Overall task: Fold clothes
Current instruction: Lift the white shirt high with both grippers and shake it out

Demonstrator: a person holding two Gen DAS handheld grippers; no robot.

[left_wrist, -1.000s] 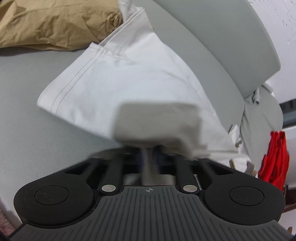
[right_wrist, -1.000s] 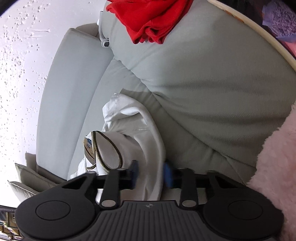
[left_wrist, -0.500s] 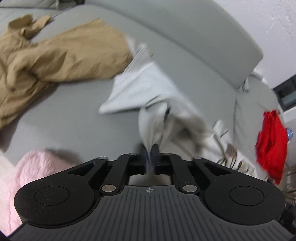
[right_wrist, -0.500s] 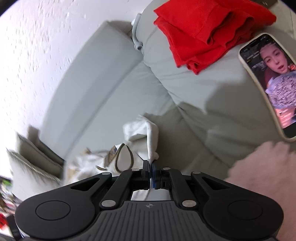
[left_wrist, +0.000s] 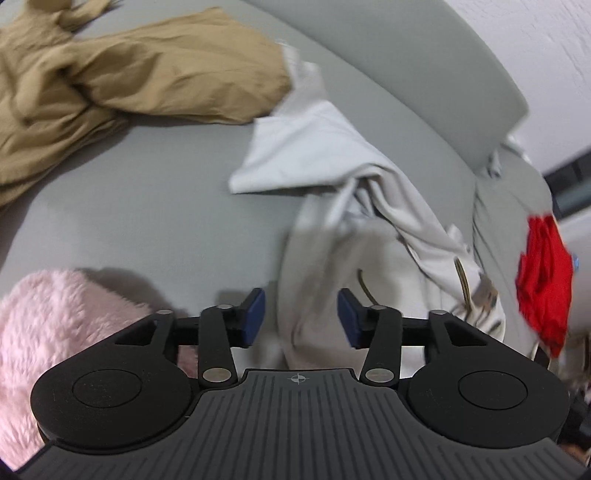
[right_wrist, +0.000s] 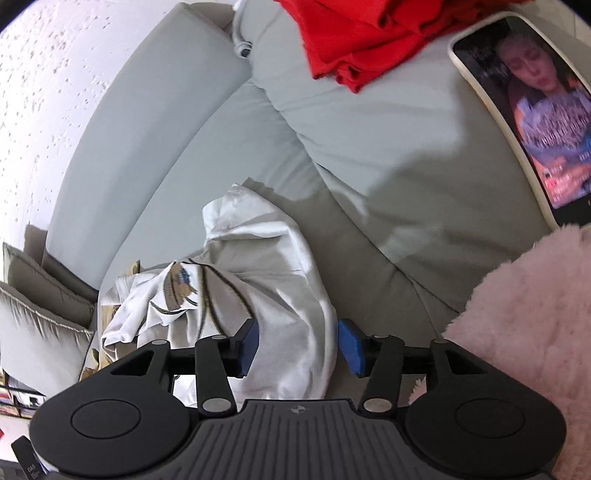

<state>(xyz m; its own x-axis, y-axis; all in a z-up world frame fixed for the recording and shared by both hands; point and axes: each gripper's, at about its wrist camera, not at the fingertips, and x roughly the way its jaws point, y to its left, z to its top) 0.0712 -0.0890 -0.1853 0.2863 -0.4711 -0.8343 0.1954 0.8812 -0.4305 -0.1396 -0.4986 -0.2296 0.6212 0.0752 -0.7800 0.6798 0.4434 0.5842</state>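
Observation:
A white printed shirt [left_wrist: 332, 184] lies crumpled on the grey sofa seat [left_wrist: 129, 206]. It also shows in the right wrist view [right_wrist: 266, 266], bunched with its brown print showing. My left gripper [left_wrist: 301, 317] is open, its blue pads apart on either side of a hanging fold of the shirt. My right gripper [right_wrist: 297, 349] is open too, its pads apart around the shirt's near edge. Neither pad pair presses the cloth.
A tan garment [left_wrist: 122, 77] lies at the sofa's far left. A folded red garment [right_wrist: 354, 33] and a phone [right_wrist: 524, 110] rest on the armrest. A pink fluffy blanket [right_wrist: 528, 317] lies near me; it also shows in the left wrist view [left_wrist: 62, 317]. Grey cushions [right_wrist: 37, 295] stand at the left end.
Both grippers were shut on the white shirt half a second ago; now both have opened and the shirt has dropped back onto the seat in a heap.

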